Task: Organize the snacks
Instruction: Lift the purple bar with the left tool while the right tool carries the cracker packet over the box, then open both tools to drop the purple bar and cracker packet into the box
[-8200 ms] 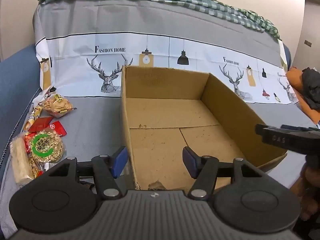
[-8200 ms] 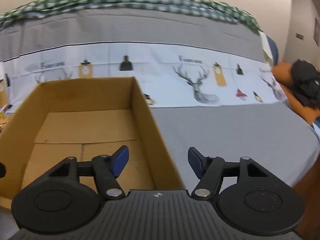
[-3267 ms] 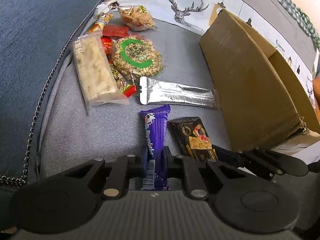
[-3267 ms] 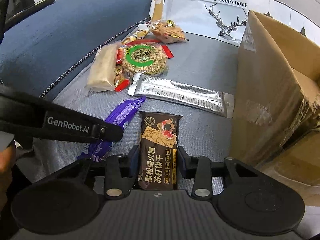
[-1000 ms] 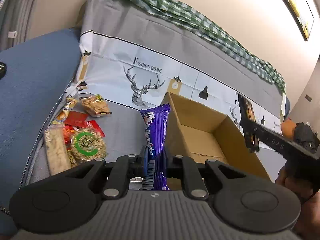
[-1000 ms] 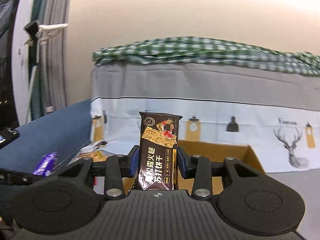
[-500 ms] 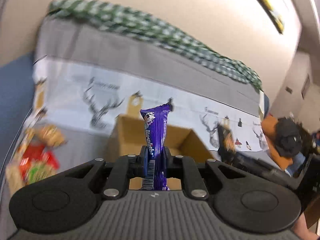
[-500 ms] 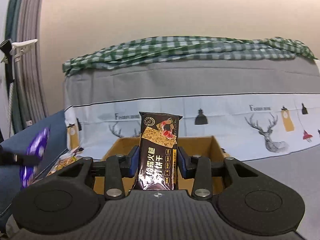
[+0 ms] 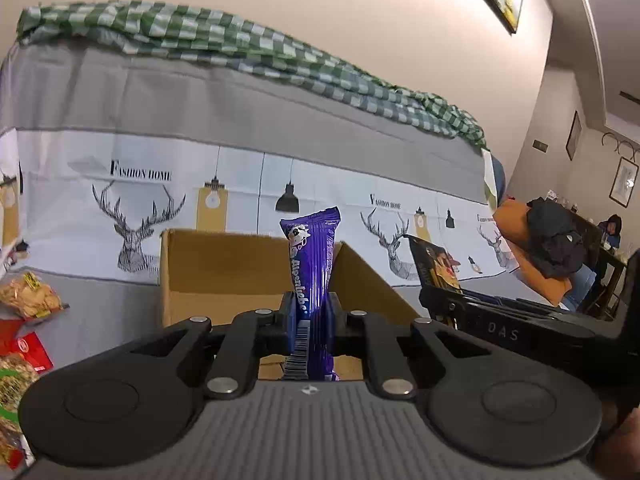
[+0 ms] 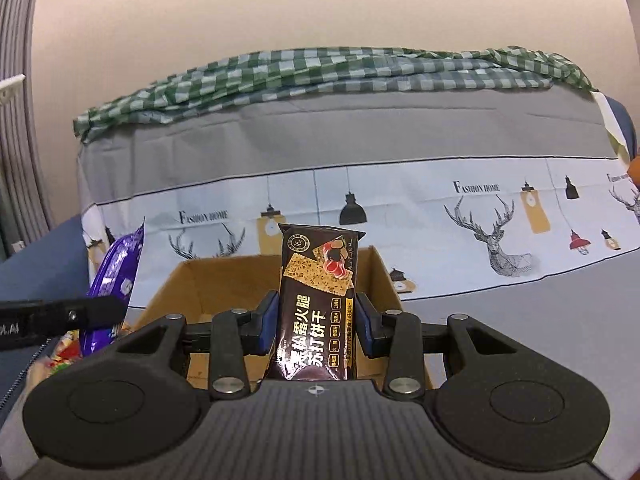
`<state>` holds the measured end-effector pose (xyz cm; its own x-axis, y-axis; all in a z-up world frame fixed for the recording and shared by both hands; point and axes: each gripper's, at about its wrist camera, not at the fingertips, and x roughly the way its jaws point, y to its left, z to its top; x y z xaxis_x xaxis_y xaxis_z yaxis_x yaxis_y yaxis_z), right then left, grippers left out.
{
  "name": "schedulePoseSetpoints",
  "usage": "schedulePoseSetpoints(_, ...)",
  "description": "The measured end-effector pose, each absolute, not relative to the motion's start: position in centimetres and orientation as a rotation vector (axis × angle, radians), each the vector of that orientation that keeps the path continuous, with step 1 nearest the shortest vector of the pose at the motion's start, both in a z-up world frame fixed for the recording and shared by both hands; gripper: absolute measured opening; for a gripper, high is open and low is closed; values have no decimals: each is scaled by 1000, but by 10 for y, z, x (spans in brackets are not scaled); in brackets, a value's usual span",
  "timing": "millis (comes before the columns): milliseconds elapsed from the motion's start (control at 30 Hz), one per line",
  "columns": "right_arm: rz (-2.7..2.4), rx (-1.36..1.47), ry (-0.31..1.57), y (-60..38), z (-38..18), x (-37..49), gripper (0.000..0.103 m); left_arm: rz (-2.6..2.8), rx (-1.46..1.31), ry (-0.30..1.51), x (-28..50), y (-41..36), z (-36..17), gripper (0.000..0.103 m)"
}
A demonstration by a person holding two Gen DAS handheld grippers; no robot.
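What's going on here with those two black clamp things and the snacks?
A person is sorting snacks into a cardboard box on a sofa. The left gripper holds a purple candy bar and the right gripper a dark cracker packet, both near the box. More snacks lie to its left.

Even, soft indoor light is seen in both fisheye views, with edges strongly bowed and slight blur.

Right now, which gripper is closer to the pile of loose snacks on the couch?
Left. The left gripper, shut on the purple bar, is beside the loose snacks. The right gripper, holding the cracker pack, is on the far side of it, over the box.
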<state>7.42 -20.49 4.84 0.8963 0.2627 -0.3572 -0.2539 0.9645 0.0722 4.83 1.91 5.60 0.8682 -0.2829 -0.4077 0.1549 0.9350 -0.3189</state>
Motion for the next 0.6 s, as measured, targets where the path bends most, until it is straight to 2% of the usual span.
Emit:
schedulePoseSetpoints(233,241,40,441,-199,39,84,41,-234,-285,518,50,22,46,15)
schedulePoseSetpoints(600,265,12,443,-189,38,80,41,-235,-273,513,46,23,48,15)
